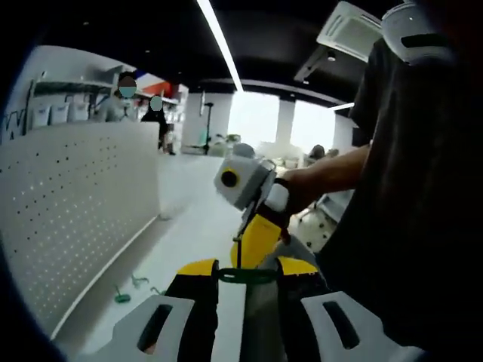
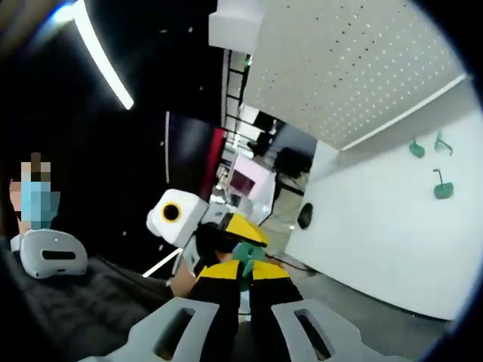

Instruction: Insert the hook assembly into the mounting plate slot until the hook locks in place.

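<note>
In the left gripper view, the pegboard (image 1: pixel 75 211) filled the left side; loose green hooks (image 1: pixel 124 294) lay lower left. At bottom centre the left gripper (image 1: pixel 245 275) was clamped on a green hook (image 1: pixel 245 277), which the right gripper (image 2: pixel 245 270) also clasped.

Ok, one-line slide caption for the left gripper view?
Left gripper pinches a green hook above the white table, beside the pegboard.

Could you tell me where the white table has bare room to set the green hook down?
The white table is bare between the pegboard and the grippers, beyond the loose green hooks. Nearer the pegboard's foot, those hooks crowd the surface.
</note>
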